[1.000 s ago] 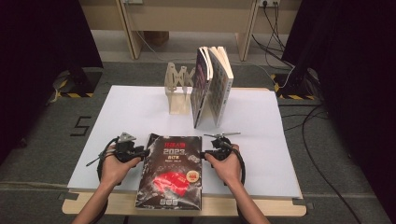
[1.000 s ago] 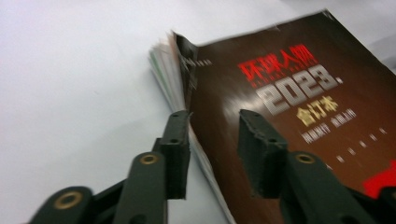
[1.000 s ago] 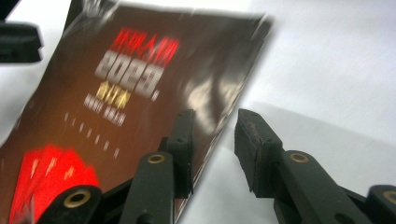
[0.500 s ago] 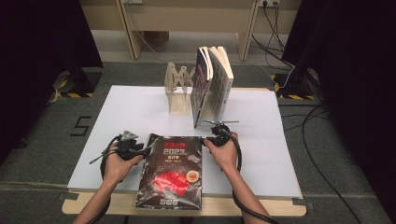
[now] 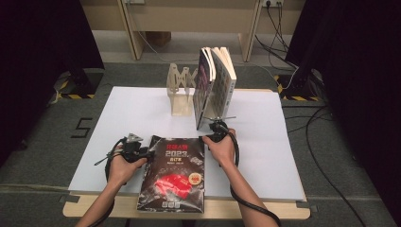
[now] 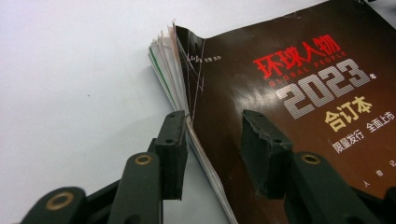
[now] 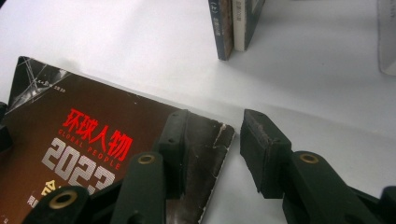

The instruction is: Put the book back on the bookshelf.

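Note:
A dark magazine-style book (image 5: pixel 175 172) with red and white cover lettering lies flat at the front middle of the white table top. My left gripper (image 5: pixel 143 152) is at the book's upper left edge. In the left gripper view it (image 6: pixel 215 123) is open, one jaw against the fanned page edge and the other over the cover (image 6: pixel 299 93). My right gripper (image 5: pixel 211 134) is at the book's upper right corner. In the right gripper view it (image 7: pixel 215 123) is open, its left jaw over the worn corner of the cover (image 7: pixel 93 140) and its right jaw over bare table.
Several books (image 5: pixel 215 85) stand upright behind the flat one, their lower ends (image 7: pixel 233 23) close ahead of my right gripper. A wooden book stand (image 5: pixel 181 90) is to their left. The white sheet (image 5: pixel 265 142) ends near the wooden front edge (image 5: pixel 265 210).
My right gripper has moved away from the person, from beside the book's right edge up to its upper right corner. The left gripper has barely shifted. The book lies where it was.

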{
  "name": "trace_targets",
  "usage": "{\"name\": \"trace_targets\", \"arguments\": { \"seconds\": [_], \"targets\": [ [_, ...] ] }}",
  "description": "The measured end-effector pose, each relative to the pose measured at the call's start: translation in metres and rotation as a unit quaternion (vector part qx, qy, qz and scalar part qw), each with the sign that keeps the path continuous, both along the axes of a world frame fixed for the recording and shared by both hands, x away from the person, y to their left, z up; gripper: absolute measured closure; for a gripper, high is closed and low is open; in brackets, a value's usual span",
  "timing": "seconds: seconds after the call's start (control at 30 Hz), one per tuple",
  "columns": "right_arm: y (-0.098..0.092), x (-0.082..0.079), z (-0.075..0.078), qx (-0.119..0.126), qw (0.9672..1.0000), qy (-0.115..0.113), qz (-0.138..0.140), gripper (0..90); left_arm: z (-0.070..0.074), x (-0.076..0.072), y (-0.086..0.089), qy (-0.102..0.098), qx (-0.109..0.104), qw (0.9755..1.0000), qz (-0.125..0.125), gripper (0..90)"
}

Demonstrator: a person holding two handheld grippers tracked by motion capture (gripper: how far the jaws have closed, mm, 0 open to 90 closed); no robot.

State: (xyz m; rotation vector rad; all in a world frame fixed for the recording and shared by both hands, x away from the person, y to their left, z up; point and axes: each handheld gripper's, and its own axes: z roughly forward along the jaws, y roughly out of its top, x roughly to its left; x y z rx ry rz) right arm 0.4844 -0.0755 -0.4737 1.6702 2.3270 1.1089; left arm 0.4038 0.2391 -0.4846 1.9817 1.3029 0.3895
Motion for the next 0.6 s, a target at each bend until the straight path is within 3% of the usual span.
{"name": "trace_targets", "arguments": {
  "seconds": [0.23, 0.6],
  "targets": [
    [0.0043, 0.0029, -0.0036, -0.001, 0.9999, 0.015, -0.002, 60.9, -0.0021, -0.0001, 0.0006, 0.003, -0.002, 1.0000, 0.002, 60.0],
    [0.0050, 0.0051, -0.0069, 0.011, 0.9999, 0.012, -0.002, 60.7, -0.0038, 0.0001, 0.0010, 0.006, -0.007, 0.9999, 0.005, 60.4]
  ]
}}
